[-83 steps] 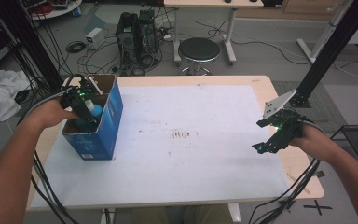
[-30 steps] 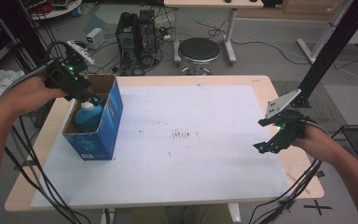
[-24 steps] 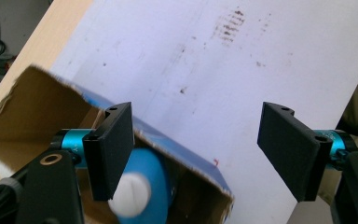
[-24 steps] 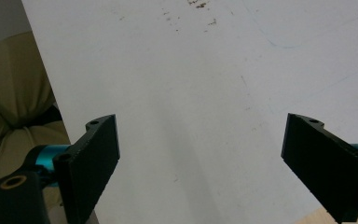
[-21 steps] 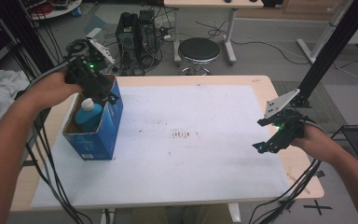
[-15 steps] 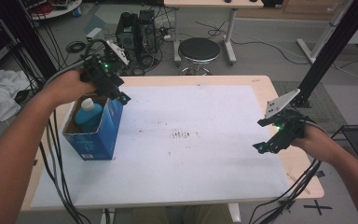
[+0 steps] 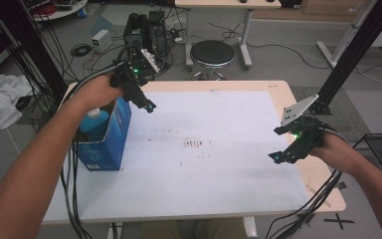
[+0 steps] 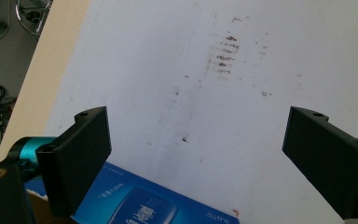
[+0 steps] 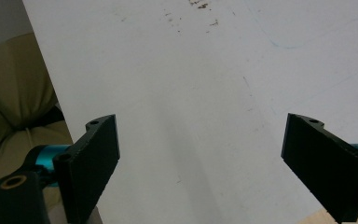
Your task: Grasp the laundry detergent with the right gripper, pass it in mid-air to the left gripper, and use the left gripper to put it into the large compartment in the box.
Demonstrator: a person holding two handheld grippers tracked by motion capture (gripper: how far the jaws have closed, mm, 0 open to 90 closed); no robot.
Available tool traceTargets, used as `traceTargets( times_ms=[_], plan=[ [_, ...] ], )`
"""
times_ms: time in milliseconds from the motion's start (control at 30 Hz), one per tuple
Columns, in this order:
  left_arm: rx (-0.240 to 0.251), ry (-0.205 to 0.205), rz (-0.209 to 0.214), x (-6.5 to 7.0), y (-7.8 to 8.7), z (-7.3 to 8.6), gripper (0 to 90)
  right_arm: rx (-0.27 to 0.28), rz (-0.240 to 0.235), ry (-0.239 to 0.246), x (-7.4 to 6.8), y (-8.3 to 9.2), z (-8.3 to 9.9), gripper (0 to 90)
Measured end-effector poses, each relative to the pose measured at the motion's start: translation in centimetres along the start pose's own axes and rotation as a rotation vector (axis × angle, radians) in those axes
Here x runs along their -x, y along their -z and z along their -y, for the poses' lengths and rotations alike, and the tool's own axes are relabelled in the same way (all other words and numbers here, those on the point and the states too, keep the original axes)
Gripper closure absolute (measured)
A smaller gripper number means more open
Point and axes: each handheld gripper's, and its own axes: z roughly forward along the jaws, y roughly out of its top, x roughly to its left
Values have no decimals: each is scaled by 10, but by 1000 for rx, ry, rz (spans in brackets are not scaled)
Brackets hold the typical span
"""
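A blue cardboard box (image 7: 107, 137) stands open-topped at the table's left side, with a light blue bottle (image 7: 94, 124) upright inside it. My left gripper (image 7: 145, 104) hovers over the white sheet (image 7: 214, 164) just past the box's far right corner; its jaws have just been opening and stand wide with nothing between them. In the left gripper view the box's printed side (image 8: 140, 203) lies below the left gripper (image 8: 196, 154). My right gripper (image 7: 278, 155) hangs low over the sheet's right edge, open and empty, as the right gripper view shows of the right gripper (image 9: 200, 158).
Brown smudges (image 7: 195, 144) mark the sheet's middle. The wooden table (image 7: 323, 191) ends close to my right hand. Behind the table stand a black stool (image 7: 213, 54) and cabled equipment (image 7: 146, 32). A black frame post (image 7: 348, 50) rises at the far right.
My left gripper has travelled from above the box's far left corner rightward across its top to just past its right edge. The bottle stays in the box. The right gripper has not moved.
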Motion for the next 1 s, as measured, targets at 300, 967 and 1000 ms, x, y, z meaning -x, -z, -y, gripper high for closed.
traceTargets(
  times_ms=[300, 967, 1000],
  plan=[
    [50, -33, 3, -5, -12, -17, 80, -17, 3, -14, 2, 0, -4, 104],
    [26, -122, 45, 7, -30, -45, 80, -25, 4, -24, 7, 4, -6, 104],
    [39, -105, 44, 10, -31, -45, 80, -30, 5, -24, 7, 5, -7, 104]
  ],
)
